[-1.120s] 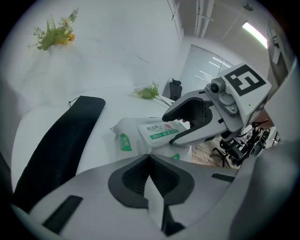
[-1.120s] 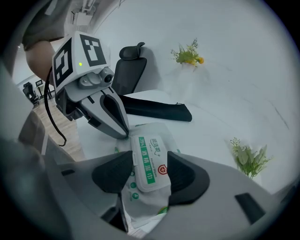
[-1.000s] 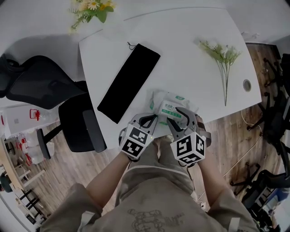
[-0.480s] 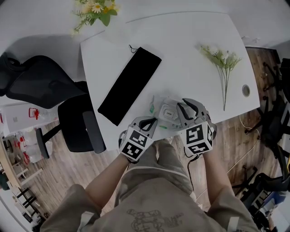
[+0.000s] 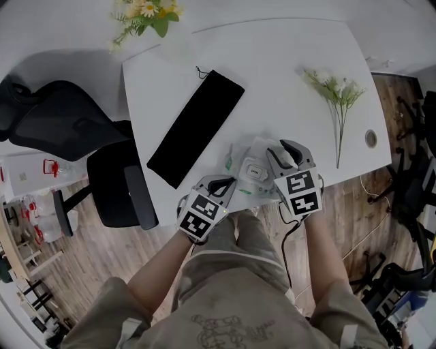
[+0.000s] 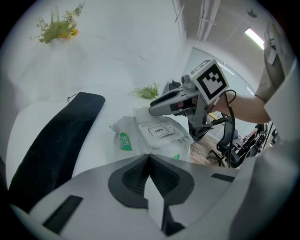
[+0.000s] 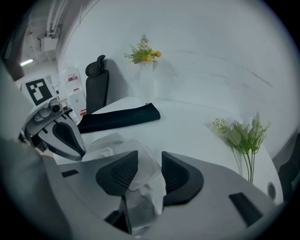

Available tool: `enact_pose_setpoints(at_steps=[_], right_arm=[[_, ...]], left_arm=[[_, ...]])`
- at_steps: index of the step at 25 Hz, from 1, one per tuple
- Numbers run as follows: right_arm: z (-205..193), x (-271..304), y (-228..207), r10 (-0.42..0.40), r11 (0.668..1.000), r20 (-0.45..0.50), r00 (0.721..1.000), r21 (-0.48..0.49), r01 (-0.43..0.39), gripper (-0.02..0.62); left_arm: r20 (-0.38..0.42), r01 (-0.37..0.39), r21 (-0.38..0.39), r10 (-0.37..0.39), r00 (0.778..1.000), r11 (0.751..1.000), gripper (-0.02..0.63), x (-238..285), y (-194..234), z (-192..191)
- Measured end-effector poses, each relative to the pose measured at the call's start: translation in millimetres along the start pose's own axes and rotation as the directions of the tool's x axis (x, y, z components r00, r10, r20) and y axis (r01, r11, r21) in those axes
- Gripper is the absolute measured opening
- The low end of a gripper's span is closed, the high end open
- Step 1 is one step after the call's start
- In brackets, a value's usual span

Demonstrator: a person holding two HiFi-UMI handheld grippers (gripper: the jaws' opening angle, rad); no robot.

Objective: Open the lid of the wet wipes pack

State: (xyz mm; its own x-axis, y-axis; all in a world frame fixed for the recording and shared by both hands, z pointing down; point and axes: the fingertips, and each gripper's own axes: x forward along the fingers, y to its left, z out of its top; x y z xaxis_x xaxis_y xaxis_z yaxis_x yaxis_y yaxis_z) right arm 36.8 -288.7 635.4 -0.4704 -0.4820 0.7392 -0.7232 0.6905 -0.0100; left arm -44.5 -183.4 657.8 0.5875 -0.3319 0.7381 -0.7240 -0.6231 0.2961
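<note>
The wet wipes pack [image 5: 249, 170] lies at the table's near edge, white with green print and an "OPEN" label on its lid [image 6: 159, 131]. The lid lies flat. My left gripper [image 5: 228, 183] sits at the pack's near left corner. Its jaws [image 6: 149, 157] meet at the tips with a strip of the pack's film pinched between them. My right gripper [image 5: 281, 148] is at the pack's right end. Its jaws [image 7: 149, 161] have just been opening and stand apart. Translucent film from the pack's end sits loosely between the pads.
A long black pouch [image 5: 194, 126] lies diagonally to the left of the pack. A green flower sprig [image 5: 337, 88] lies to the right, near a cable hole [image 5: 371, 138]. A bouquet [image 5: 143, 13] stands at the back. A black office chair [image 5: 75, 129] is left of the table.
My right gripper has moved away from my body to the pack's right end and has rolled. The pack has shifted and bunched up. My left gripper has stayed put.
</note>
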Motion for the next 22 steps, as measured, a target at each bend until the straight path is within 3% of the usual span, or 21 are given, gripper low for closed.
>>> enact_pose_setpoints(at_steps=[5, 11, 17, 22], right_arm=[[1, -11, -7, -0.062, 0.996, 0.013, 0.998, -0.067, 0.063, 0.189], [27, -52, -8, -0.077, 0.997, 0.101, 0.992, 0.002, 0.077, 0.117], [66, -110, -10, -0.106, 0.993, 0.226, 0.968, 0.068, 0.093, 0.063], [101, -167, -1, -0.11, 0.993, 0.342, 0.933, 0.084, 0.086, 0.051]], left_arm=[[-0.016, -0.014, 0.007, 0.014, 1.0, 1.0, 0.017, -1, 0, 1], [0.003, -0.039, 0.044, 0.039, 0.999, 0.998, 0.017, -19, -3, 20], [0.09, -0.083, 0.112, 0.073, 0.993, 0.99, 0.017, -55, -6, 66], [0.222, -0.151, 0.146, 0.116, 0.968, 0.978, 0.017, -102, -18, 114]])
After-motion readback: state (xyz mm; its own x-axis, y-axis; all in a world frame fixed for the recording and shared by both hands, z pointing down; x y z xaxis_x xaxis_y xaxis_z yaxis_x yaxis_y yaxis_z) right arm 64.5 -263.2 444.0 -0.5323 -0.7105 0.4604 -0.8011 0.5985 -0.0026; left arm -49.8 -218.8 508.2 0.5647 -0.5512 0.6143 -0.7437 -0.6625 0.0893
